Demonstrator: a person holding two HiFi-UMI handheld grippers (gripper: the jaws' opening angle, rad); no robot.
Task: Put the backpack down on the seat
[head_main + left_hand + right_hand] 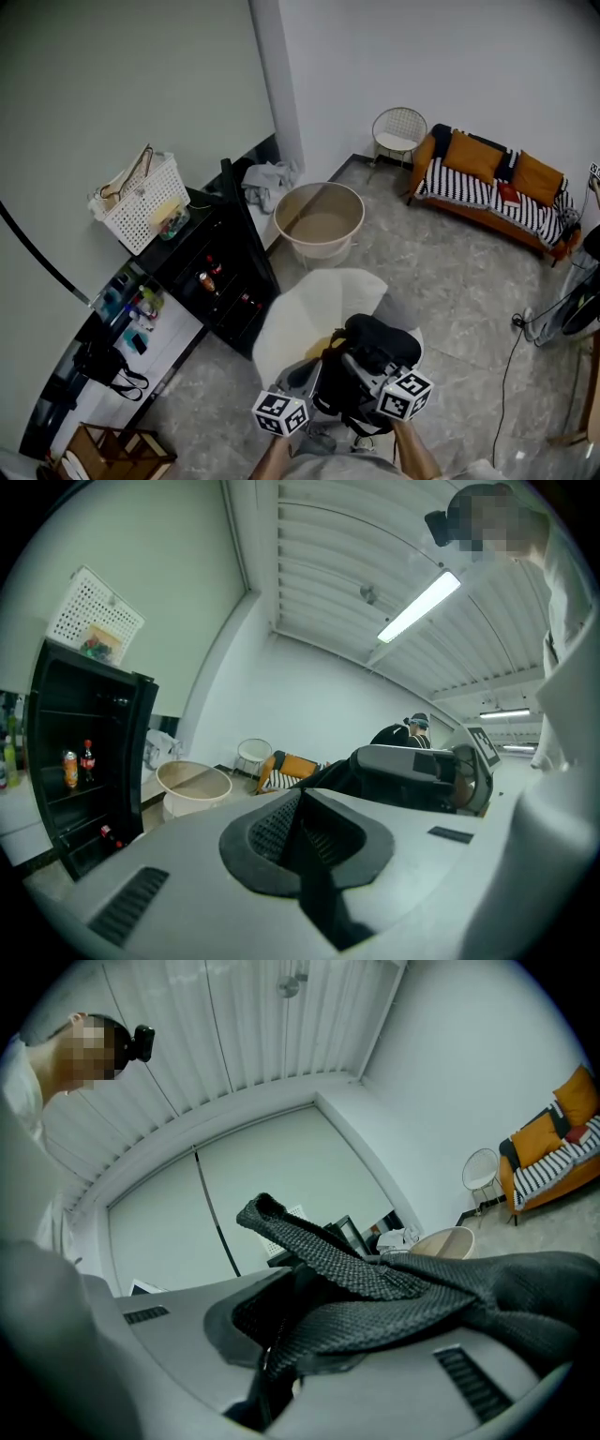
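**Backpack hangs over the white seat, gripped by its strap**

The black backpack [375, 349] sits low in the head view, over the near edge of the round white seat [298, 319] and between the two grippers. The right gripper [281, 1335] has its jaws clamped on a woven strap [375, 1274], which loops up and out to the right. The left gripper [302, 841] has its pads closed together with nothing between them. The backpack's long axis seems to run from the grippers away across the seat, though the bunched fabric blurs its outline.
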